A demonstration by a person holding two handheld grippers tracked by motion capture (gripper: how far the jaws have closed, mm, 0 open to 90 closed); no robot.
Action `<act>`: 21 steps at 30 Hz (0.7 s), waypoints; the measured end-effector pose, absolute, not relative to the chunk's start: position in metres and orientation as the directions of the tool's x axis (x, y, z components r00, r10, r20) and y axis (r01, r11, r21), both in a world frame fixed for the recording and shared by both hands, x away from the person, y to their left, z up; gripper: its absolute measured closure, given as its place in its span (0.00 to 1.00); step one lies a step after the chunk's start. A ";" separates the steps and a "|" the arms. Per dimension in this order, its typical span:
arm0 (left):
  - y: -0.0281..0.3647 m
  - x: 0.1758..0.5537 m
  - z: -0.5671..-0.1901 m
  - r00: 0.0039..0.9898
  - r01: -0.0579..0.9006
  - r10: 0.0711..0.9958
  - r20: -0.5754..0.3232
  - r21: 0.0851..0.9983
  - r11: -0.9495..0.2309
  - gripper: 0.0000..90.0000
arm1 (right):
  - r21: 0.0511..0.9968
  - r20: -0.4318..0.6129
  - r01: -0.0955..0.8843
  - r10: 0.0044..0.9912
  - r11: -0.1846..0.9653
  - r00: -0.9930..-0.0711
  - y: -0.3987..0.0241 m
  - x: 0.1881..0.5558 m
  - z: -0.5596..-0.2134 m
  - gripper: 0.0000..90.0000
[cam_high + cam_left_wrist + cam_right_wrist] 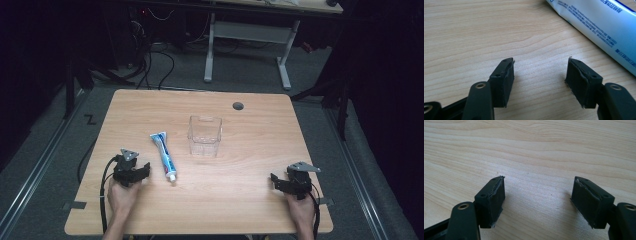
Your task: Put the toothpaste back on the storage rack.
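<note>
Black jaws of your left gripper (540,72) stand apart over bare wood, gripping nothing; the toothpaste tube (596,27) lies upper right. Your right gripper (539,195) gapes wide, empty too.

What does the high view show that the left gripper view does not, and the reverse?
High view alone: the clear plastic container standing upright mid-table, the right gripper resting near the right edge, both of the person's hands, and the floor beyond. Left gripper view alone: the fine print on the toothpaste tube and the worn pads of the left gripper, standing apart with bare wood between them. Both share the wooden table, the tube and the left gripper.
</note>
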State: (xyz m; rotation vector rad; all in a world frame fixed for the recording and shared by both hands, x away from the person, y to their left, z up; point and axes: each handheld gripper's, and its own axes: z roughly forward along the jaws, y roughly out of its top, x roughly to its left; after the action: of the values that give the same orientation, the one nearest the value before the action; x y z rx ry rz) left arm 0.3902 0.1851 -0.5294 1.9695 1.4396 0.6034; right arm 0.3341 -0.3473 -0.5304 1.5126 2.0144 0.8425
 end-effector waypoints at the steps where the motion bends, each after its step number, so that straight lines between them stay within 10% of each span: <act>1: 0.185 0.390 -0.529 0.302 0.671 0.953 0.004 0.710 -0.215 0.44 | 0.719 -0.013 0.666 0.962 0.199 -0.273 -0.347 0.334 -0.530 0.30; 21: 0.174 0.385 -0.500 0.378 0.634 0.925 -0.031 0.737 -0.234 0.45 | 0.719 -0.013 0.666 0.962 0.199 -0.273 -0.347 0.334 -0.530 0.30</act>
State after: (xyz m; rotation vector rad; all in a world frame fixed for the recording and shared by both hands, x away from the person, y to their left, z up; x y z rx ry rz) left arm 0.3848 0.1740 -0.4996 1.9662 1.3406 0.5533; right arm 0.3341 -0.3473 -0.5304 1.5132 2.0145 0.8431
